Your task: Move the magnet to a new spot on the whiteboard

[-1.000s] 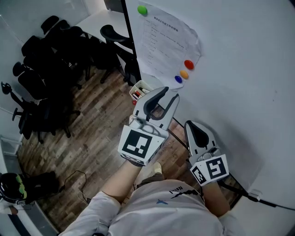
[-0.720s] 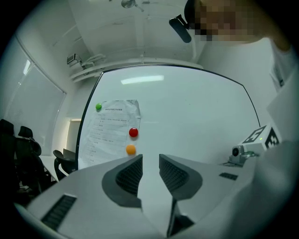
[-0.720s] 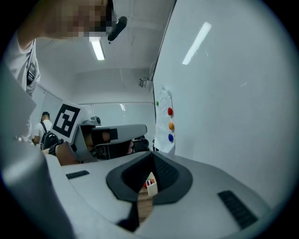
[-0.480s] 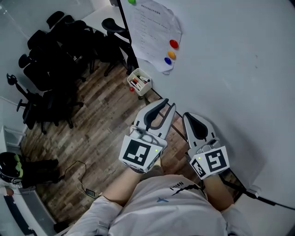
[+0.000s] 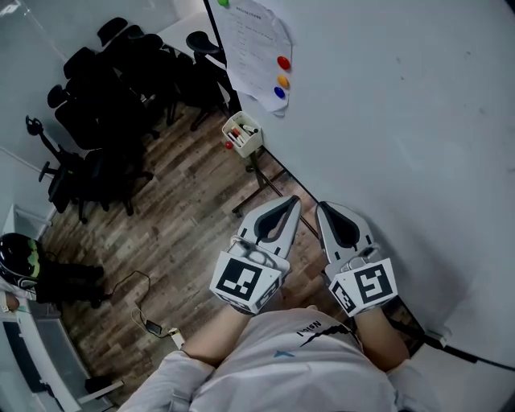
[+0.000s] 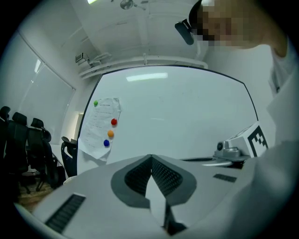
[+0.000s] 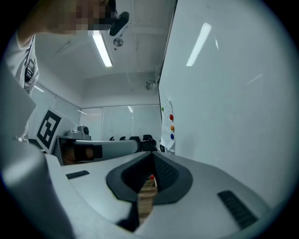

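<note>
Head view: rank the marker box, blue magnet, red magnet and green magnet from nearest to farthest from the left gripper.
1. marker box, at the whiteboard's lower corner, up-left of the left gripper.
2. blue magnet, lowest on the paper.
3. red magnet, higher on the paper.
4. green magnet, at the paper's top edge.

Whiteboard: white, upright, mostly bare. Four small round magnets are stuck flat on it, all over the paper sheet. Green magnet sits at the sheet's top corner. Red magnet, orange magnet and blue magnet run in a close line down the sheet's lower right edge.
</note>
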Demonstrator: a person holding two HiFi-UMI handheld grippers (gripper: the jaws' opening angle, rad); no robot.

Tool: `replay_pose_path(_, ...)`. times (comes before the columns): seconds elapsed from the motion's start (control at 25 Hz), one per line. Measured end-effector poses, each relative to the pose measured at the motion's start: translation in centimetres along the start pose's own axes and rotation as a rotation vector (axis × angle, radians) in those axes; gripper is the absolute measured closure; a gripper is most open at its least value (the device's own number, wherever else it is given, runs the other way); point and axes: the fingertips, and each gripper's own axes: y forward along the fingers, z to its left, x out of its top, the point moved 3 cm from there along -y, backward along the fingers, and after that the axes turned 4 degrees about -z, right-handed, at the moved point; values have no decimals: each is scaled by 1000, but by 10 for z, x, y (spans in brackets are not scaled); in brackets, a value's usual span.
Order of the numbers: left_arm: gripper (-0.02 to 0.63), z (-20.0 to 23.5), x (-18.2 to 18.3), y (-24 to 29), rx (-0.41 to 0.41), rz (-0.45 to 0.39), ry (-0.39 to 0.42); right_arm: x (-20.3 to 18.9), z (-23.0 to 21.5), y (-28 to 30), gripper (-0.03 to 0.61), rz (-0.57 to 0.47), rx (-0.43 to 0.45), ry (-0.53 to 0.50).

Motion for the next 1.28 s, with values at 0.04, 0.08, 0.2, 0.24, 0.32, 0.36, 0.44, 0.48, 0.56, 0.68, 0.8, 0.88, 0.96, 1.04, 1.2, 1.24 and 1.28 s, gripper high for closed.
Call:
replay_pose_path(0.04,601,-6,-4,-3,2,4,-8,-1,0,-5,564,-1,4,3)
replay_pose_path(0.08,601,-12,-7,-6,6,8,-13,-2,1,-9,565,0,9,5)
replay_pose_path(0.2,601,-29,-9,-15,16,10,-16,-2,6,-23,565,1,23,8)
replay_pose_path(0.24,601,-34,-9,-18,17,9,-15,-1,8,-27,565,0,26,6)
replay_pose_path(0.32,601,-43,-6,-24,17,7,-11,1,12,-35,565,-3,30,2)
replay_pose_path(0.36,601,-48,-6,-26,15,6,-10,1,14,-38,565,-3,31,2)
replay_pose_path(0.44,601,-54,-5,-31,13,1,-8,3,17,-45,565,-3,32,2)
replay_pose_path(0.48,601,-58,-4,-33,11,-2,-7,4,19,-48,565,-4,31,2)
replay_pose_path(0.56,601,-63,-3,-36,6,-7,-7,7,20,-54,565,-9,29,0)
replay_pose_path(0.68,601,-72,0,-39,-4,-15,-5,10,22,-62,565,-12,24,-4)
replay_pose_path(0.8,601,-81,0,-44,-11,-12,-8,10,25,-71,565,-8,18,-5)
replay_pose_path(0.88,601,-86,0,-47,-14,-10,-8,10,27,-77,565,-7,16,-7)
replay_pose_path(0.96,601,-91,-1,-49,-15,-8,-7,11,28,-82,565,-8,16,-10)
replay_pose_path(1.04,601,-94,-2,-50,-14,-5,-9,10,28,-86,565,-8,16,-8)
replay_pose_path(1.2,601,-104,-5,-54,-12,-5,-10,9,29,-98,565,-6,15,-10)
replay_pose_path(1.24,601,-107,-6,-55,-12,-4,-11,8,29,-101,565,-5,15,-10)
replay_pose_path(1.28,601,-110,-8,-56,-11,-4,-12,7,29,-104,565,-3,15,-11)
